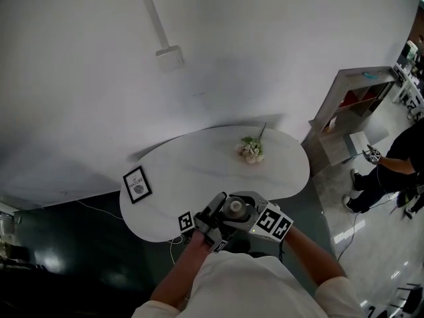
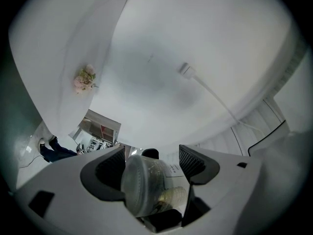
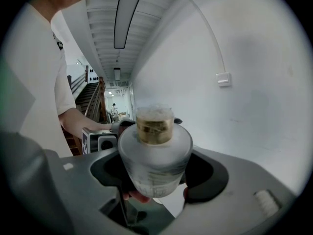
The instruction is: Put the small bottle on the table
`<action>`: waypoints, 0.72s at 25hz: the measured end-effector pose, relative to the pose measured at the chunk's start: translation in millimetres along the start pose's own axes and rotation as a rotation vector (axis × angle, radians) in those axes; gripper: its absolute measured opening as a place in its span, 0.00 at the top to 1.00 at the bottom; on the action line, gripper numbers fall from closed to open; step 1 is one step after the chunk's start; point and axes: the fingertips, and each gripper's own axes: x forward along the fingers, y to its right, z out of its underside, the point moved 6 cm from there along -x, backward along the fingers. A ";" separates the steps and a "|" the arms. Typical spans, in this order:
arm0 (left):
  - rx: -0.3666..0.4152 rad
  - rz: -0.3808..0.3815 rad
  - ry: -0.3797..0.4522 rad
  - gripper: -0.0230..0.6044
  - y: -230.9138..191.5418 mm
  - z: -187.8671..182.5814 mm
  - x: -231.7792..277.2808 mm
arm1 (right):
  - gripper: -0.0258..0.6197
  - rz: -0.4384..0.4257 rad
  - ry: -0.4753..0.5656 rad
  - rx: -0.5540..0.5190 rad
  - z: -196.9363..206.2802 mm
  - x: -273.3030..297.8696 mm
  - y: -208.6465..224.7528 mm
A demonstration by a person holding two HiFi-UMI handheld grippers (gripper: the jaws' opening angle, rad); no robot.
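Right gripper (image 3: 157, 169) on bottle (image 3: 155, 153); "NATURE" card (image 1: 137, 184)

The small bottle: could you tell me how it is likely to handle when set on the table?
The small bottle looks like frosted glass, so probably stiff, breakable and heavy for its size. Its squat, wide body should stand steadily; on its side it would likely roll.

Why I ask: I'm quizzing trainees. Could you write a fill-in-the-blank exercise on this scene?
Left gripper and right gripper each have the small ___ between their jaws.
In the right gripper view the bottle's cap points ___.
Besides the framed picture, the table holds only a bunch of ___.
Missing: bottle; up; flowers.
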 end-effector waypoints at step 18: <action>-0.214 -0.799 0.360 0.43 -58.7 -118.4 -117.3 | 0.43 0.006 -0.073 0.086 -0.1 90.9 83.3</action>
